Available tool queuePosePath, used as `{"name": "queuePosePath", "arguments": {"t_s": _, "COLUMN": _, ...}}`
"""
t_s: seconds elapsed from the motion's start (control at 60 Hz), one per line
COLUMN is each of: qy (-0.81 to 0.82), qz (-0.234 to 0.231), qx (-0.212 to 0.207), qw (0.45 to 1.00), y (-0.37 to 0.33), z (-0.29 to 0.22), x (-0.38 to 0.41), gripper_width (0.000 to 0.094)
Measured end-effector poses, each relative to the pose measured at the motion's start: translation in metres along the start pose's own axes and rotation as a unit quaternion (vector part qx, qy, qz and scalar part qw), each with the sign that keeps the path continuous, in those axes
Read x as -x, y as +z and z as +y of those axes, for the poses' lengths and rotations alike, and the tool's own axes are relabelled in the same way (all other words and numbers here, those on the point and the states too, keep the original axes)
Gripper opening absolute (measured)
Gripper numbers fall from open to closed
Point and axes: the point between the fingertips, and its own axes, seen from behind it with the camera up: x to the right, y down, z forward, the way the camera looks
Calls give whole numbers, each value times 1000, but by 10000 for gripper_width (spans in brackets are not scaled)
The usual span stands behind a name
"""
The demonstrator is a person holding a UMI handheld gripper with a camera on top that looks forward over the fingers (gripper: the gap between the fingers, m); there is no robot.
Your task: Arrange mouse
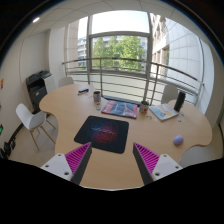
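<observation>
1. My gripper is spread wide, its pink-padded fingers gripping and touching nothing.
2. Just beyond the fingers, a dark mouse mat lies on the wooden table.
3. The mouse, small and purplish, sits on the table off to the right of the mat, well apart from both fingers.

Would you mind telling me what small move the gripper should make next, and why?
Probably swing right and forward toward the mouse. The gripper has its jaws open and empty, aimed at the dark mousepad, while the mouse sits on the table off to the right of the pad, beyond the right finger. It must be reached before it can be arranged.
</observation>
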Motion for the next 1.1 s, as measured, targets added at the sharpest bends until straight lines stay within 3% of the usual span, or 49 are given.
{"name": "queuePosePath", "arguments": {"t_s": 0.15, "qy": 17, "qz": 24, "qx": 34, "qw": 999, "y": 6, "z": 38, "x": -37, "gripper_width": 841}}
{"name": "queuePosePath", "arguments": {"t_s": 0.317, "qy": 37, "qz": 61, "qx": 65, "qw": 995, "y": 36, "z": 116, "x": -167, "gripper_width": 847}}
{"name": "queuePosePath", "arguments": {"t_s": 0.433, "qy": 38, "qz": 92, "qx": 60, "qw": 993, "y": 65, "z": 138, "x": -250, "gripper_width": 847}}
{"name": "queuePosePath", "arguments": {"t_s": 0.733, "qy": 55, "qz": 104, "qx": 26, "qw": 993, "y": 174, "z": 132, "x": -401, "gripper_width": 846}}
{"name": "queuePosePath", "arguments": {"t_s": 1.1, "qy": 116, "qz": 87, "qx": 22, "qw": 989, "y": 259, "z": 98, "x": -441, "gripper_width": 846}}
